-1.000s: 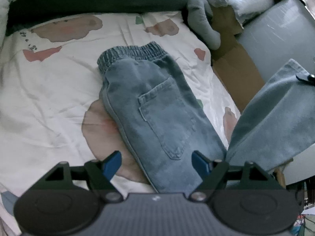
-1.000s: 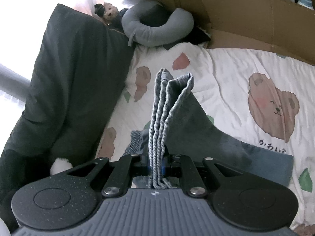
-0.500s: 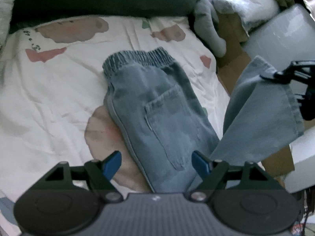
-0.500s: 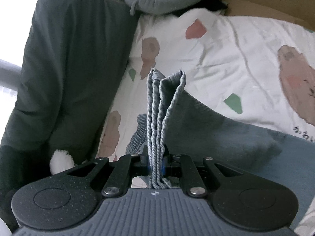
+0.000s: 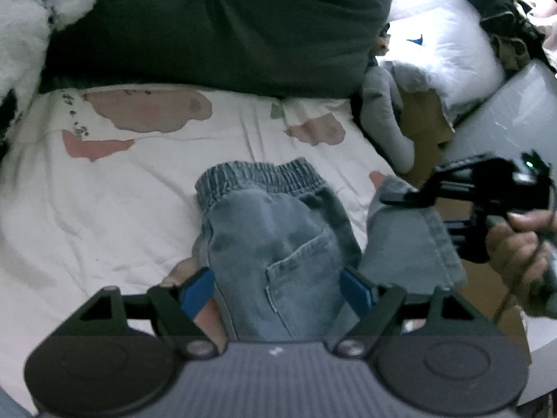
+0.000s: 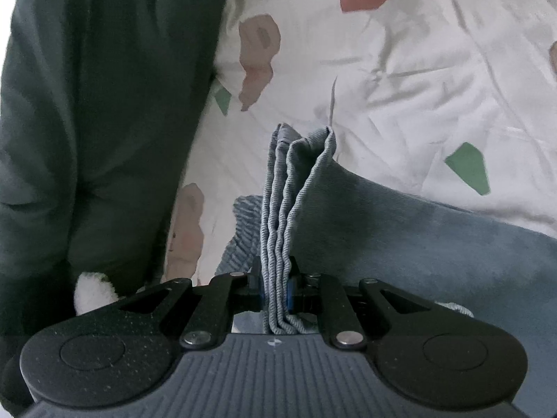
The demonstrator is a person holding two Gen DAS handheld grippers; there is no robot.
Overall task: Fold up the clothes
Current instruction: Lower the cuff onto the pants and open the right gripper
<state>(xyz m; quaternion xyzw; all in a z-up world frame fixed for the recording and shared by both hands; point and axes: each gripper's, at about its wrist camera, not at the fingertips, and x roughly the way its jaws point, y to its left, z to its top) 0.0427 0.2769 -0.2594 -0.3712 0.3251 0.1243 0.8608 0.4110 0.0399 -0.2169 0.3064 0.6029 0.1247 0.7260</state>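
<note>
Laying the hem (image 6: 278, 230) square on the waistband (image 5: 261, 177) matters; right gripper (image 6: 275, 289) pinches it, left gripper (image 5: 278, 287) gapes empty over the jeans (image 5: 275, 244).

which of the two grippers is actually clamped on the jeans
The right gripper: its jaws pinch the bunched hem of the jeans. The left gripper stands open, astride the jeans without gripping.

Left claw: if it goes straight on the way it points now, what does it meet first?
Most likely the jeans lying between the open left claw's fingers; depth is unclear.
</note>
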